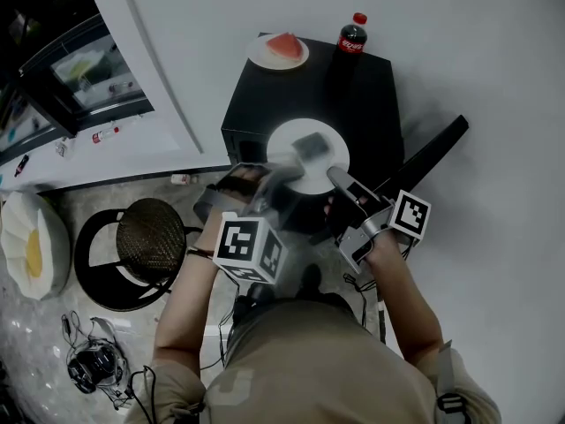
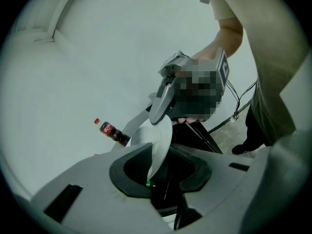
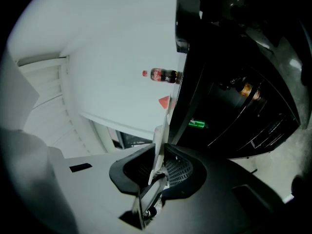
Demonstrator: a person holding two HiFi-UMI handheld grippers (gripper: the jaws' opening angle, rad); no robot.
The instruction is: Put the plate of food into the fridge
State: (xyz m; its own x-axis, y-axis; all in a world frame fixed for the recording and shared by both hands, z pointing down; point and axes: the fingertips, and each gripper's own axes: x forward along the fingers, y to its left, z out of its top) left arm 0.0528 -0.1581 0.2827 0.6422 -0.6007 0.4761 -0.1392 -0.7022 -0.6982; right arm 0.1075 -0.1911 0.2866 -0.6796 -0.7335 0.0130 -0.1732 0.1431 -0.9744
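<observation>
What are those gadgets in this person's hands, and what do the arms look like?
The left gripper and right gripper are grey, two-jawed, each carrying a white cube with black square markers. The person wears a beige short-sleeved shirt.

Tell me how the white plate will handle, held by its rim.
The white plate looks rigid, so it should not flex. Its thin, smooth rim may slip in the jaws. The grey food piece could slide if tilted.
</observation>
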